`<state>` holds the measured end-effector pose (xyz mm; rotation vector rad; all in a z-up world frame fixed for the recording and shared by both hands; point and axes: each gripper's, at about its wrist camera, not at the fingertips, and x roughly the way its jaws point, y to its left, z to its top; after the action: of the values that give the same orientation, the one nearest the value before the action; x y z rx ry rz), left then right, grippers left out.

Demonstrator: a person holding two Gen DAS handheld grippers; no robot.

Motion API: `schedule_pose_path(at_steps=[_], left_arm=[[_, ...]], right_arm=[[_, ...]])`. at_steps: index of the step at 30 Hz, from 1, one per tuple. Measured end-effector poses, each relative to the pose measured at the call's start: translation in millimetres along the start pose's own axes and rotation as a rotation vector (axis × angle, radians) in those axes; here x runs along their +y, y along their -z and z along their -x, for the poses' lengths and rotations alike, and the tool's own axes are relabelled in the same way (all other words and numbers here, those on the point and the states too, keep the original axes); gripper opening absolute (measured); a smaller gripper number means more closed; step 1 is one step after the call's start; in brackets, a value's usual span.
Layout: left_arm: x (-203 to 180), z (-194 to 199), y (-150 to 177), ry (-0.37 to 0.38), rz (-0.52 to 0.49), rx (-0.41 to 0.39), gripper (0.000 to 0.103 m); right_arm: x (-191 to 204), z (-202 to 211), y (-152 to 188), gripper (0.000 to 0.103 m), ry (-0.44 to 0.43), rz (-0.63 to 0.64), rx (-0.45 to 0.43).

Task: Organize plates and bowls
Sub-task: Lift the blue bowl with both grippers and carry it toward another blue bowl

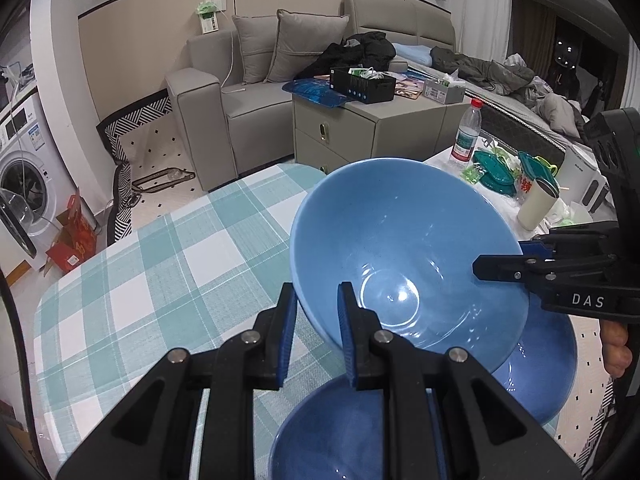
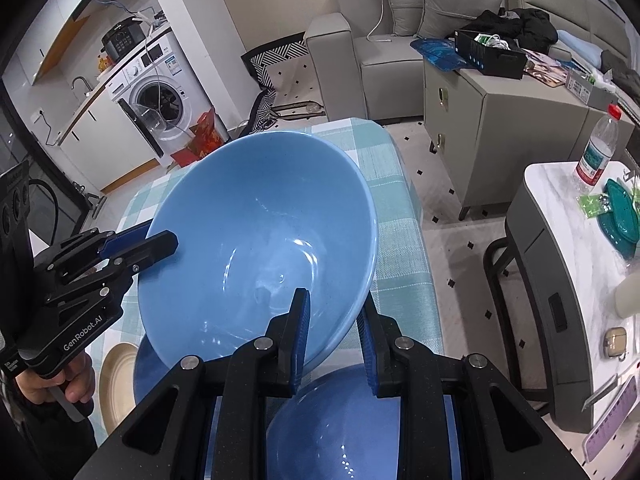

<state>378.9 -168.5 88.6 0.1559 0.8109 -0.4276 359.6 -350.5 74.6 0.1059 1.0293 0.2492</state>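
Observation:
A large blue bowl (image 1: 400, 240) (image 2: 260, 232) hangs tilted above the checked tablecloth, held by both grippers. My left gripper (image 1: 317, 304) is shut on the bowl's near rim, one finger inside and one outside. In the right wrist view the left gripper (image 2: 160, 236) clamps the left rim. My right gripper (image 2: 334, 332) is shut on the opposite rim, and in the left wrist view the right gripper (image 1: 500, 258) shows at the right. Under the held bowl sit a smaller blue bowl (image 1: 340, 440) (image 2: 340, 420) and another blue dish (image 1: 548, 368) (image 2: 140, 368). Beside them lies a beige plate (image 2: 116, 380).
The table carries a teal and white checked cloth (image 1: 160, 280). To the right, a white side table (image 2: 560, 184) holds a water bottle (image 1: 466, 132), teal containers (image 1: 496, 168) and a cup (image 1: 536, 204). A grey cabinet (image 1: 360, 128) and sofa (image 1: 240, 92) stand behind.

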Motion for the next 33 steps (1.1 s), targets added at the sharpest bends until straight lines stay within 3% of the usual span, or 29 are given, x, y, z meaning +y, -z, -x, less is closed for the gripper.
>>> schedule_pose_path(at_steps=[14,33], left_arm=[[-5,34,3,-0.006,-0.007,-0.051,0.019],[-5,66,27,-0.037,0.012,-0.079,0.019]], right_arm=[[16,40,12,0.024,-0.005,0.031,-0.047],[47,60,34,0.024,-0.027,0.082,-0.052]])
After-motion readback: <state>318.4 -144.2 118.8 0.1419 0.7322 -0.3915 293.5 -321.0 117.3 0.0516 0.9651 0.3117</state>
